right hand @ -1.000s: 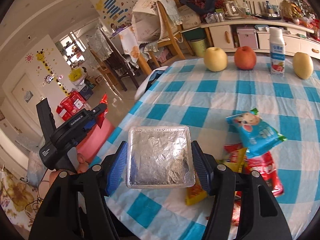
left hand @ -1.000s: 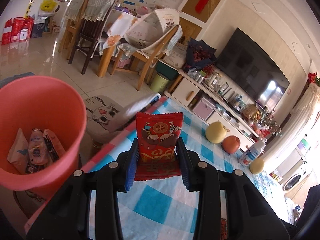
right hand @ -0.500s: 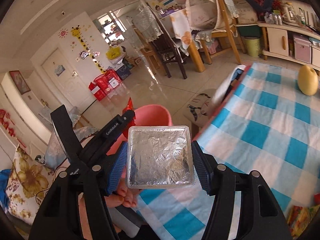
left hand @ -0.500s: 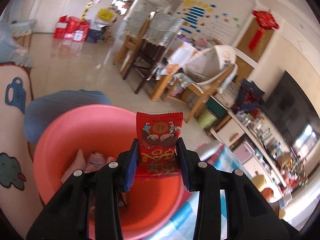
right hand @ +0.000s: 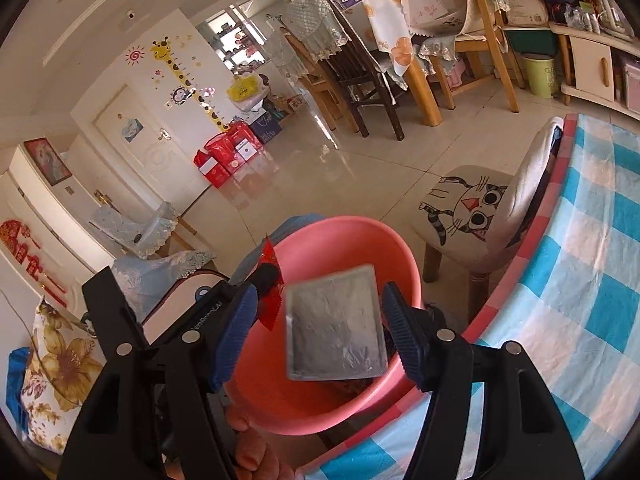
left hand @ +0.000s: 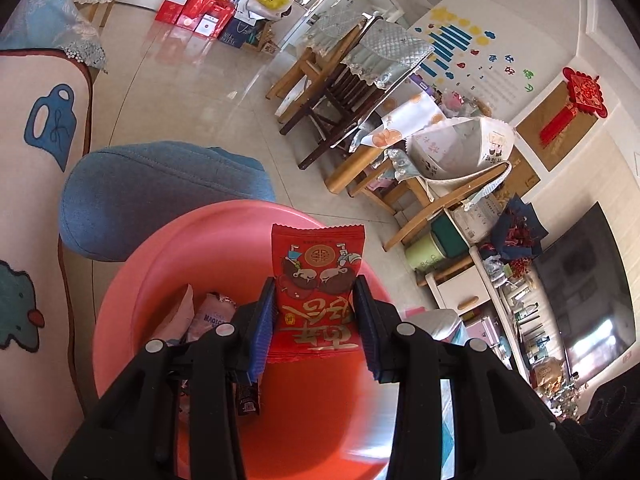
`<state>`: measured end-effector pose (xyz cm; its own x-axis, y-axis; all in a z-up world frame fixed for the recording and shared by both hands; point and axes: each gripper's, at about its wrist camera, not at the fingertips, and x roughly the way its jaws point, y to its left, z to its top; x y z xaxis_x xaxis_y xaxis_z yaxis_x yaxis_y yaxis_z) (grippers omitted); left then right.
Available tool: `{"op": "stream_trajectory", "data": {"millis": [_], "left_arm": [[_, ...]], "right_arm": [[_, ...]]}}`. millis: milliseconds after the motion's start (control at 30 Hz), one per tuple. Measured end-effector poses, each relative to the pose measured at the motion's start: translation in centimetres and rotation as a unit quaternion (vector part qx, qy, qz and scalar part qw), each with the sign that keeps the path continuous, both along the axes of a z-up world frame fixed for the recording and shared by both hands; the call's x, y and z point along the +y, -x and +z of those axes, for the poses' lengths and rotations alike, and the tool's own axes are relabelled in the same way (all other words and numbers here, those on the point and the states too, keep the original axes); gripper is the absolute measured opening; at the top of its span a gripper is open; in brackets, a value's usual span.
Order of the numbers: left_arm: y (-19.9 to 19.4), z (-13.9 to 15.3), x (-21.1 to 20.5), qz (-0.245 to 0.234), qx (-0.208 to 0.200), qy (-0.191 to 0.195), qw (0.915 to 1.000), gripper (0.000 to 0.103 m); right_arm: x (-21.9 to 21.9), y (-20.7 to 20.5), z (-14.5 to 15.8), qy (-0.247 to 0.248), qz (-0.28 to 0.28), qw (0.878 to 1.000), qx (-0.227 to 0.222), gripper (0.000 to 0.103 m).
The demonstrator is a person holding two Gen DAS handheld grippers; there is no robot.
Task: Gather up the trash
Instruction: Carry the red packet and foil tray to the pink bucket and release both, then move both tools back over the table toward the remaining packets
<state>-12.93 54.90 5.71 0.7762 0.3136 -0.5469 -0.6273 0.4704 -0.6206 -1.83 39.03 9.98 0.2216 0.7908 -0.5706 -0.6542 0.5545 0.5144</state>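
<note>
Over the pink bin, the left gripper clamps a red snack packet with gold characters, while the right gripper is opening, its foil pack untouched between the jaws; a binned wrapper reads "MAGIC".

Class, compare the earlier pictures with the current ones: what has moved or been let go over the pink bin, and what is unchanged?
Both grippers swung from the checked table to above the pink bin. The right gripper is opening: the silver foil packet, clamped before, now hangs loose and tilted between its pads, apart from both. The left gripper stays shut on the red snack packet. The wrappers still lie in the bin.
</note>
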Motion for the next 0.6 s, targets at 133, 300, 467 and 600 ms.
{"op": "stream_trajectory", "data": {"millis": [133,300,467,600], "left_arm": [[-0.3,-0.5,-0.1,-0.006,0.002,0.008,0.9999,0.055],[-0.8,0.2,-1.4,-0.009,0.013,-0.025,0.9995,0.076],[-1.4,0.5,-2.6,-0.025,0.002,-0.045,0.9987,0.082],[-1.4,0.8,-3.8,-0.031,-0.028,-0.071,0.9966,0.084]], "right_arm": [[-0.7,0.0,-0.4,0.0,-0.014,1.0,-0.001,0.078],[-3.5,0.5,-0.4,0.008,-0.053,0.998,-0.016,0.089],[-6.9,0.8,-0.5,0.005,-0.086,0.996,-0.004,0.089],[-9.5,1.4,-0.5,0.014,-0.104,0.994,-0.01,0.09]]}}
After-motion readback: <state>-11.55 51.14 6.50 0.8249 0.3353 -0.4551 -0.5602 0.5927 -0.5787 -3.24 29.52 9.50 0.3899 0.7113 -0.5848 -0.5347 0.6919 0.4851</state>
